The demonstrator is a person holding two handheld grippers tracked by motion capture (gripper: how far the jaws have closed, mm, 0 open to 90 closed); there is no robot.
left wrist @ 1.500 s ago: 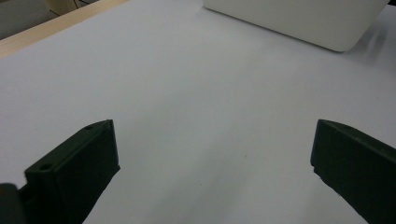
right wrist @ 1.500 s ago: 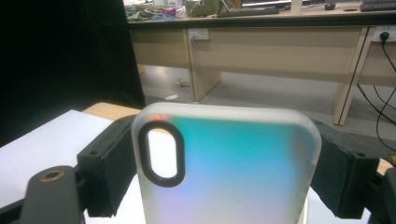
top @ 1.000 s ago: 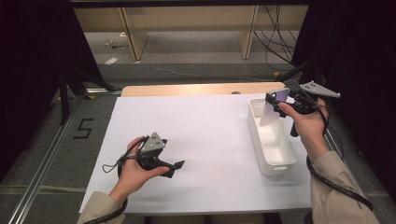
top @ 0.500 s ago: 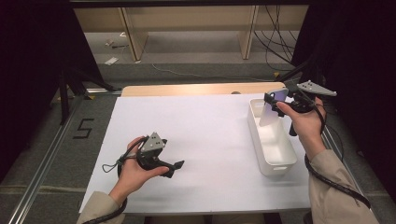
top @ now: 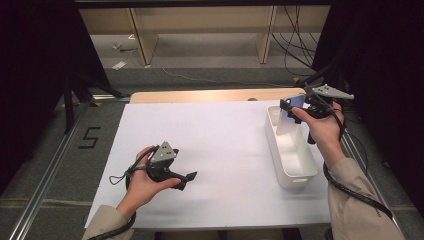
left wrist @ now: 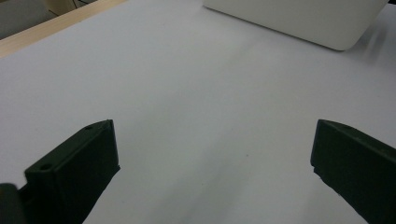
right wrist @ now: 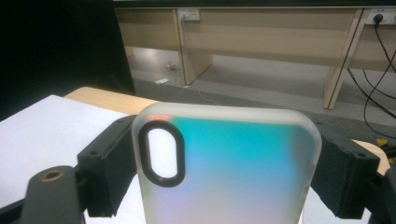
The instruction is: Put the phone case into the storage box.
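- Phone case (right wrist: 229, 168), frosted with a blue-to-pink sheen, stands clamped between the jaws of the right hand-held gripper (top: 291, 106), one side edge against each pad; its camera cut-out sits at the upper corner nearest that gripper's left jaw.
- Long axis of the case runs across the jaws' line, its lower part hanging below the right hand-held gripper and slanted down toward the white bin (top: 307, 167).
- The bin lies directly beneath and a little toward the person from the right hand-held gripper, its long side running away from the person; the case hangs above the bin's far end, apart from its floor.
- The coming move looks like a straight lowering into the bin, so the case's slant matters more than any sideways reach.
- Left hand-held gripper (left wrist: 212, 154) rests well apart on the white surface (top: 225, 150), jaws spread wide with nothing between them; the bin is far beyond its tips, so the right hand is the nearer one.
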